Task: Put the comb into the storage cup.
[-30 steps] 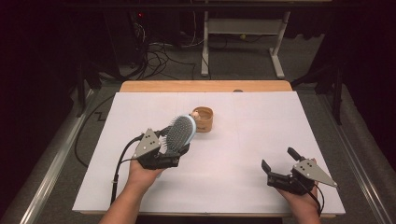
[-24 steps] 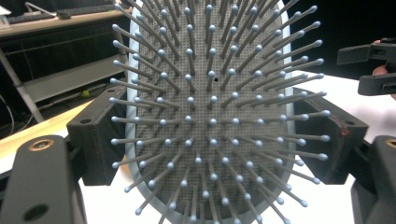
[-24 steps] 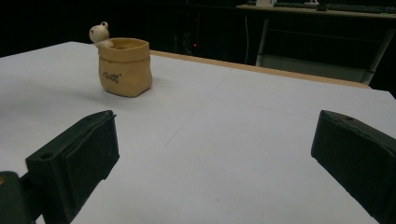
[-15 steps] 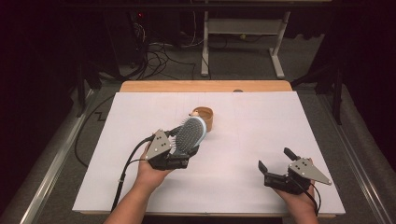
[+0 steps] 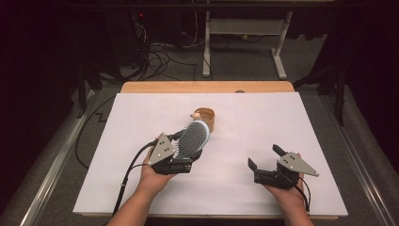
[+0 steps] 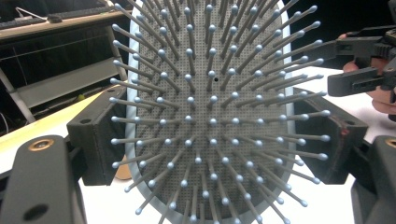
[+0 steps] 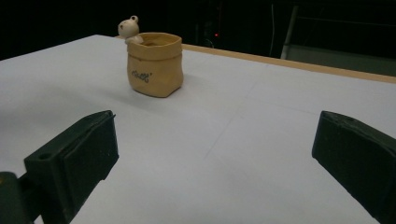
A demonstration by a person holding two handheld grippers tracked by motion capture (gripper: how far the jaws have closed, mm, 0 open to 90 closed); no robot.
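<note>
While the left claw is clamping the hairbrush by its rigid rim above the bench, just beside the small pot, the brush is looking light, its bristles springy; the right claw is gaping wide, carrying nothing.

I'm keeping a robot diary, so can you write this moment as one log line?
left gripper: shut on hairbrush, raised near pot | right gripper: open, empty, above table

tan pouch-shaped pot with small bear figure, white table, hand-held gripper jaws wide apart
</note>
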